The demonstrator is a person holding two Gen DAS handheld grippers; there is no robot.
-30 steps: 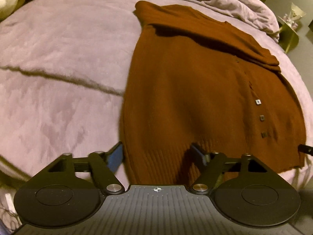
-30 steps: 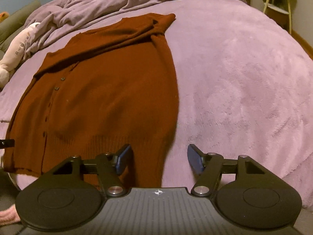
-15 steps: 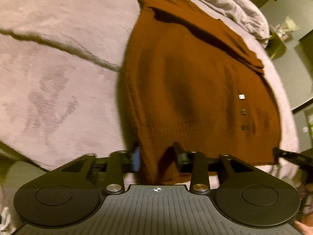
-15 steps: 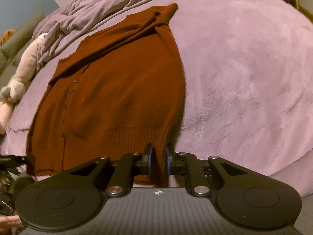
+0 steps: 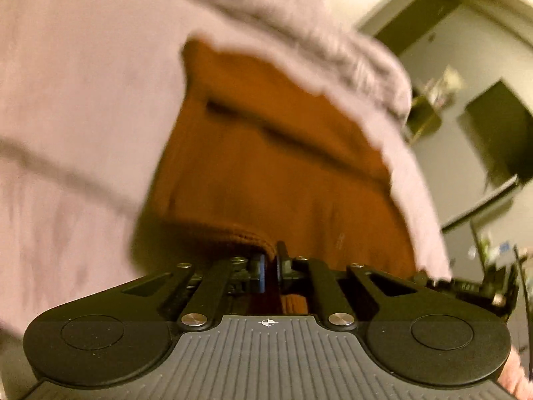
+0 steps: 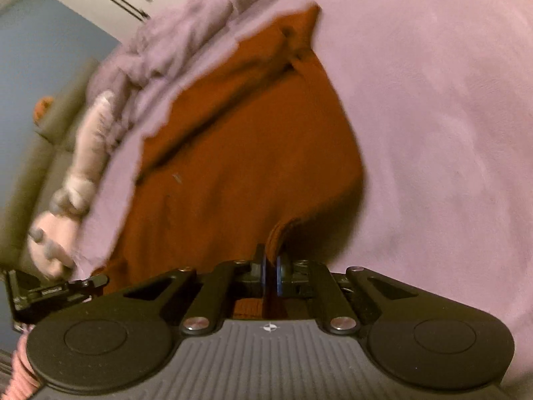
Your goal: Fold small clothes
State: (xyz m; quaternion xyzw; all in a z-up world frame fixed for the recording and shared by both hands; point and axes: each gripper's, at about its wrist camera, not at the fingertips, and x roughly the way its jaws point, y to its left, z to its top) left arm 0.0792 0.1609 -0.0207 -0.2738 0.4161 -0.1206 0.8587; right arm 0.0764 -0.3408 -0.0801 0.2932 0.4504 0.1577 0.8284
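Bed (image 6: 449,133): cardigan (image 6: 253,166) hem now pinched (both)

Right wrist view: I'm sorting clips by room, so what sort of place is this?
Most likely a bedroom. The brown cardigan lies on a bed under a lilac blanket, rumpled bedding is piled at the far end, and a soft toy lies alongside.

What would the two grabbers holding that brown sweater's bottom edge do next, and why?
Probably lift and carry the hem toward the collar end. Both the left gripper and right gripper are shut on the ribbed hem of the brown cardigan, one near each bottom corner, while the rest lies on the purple blanket.
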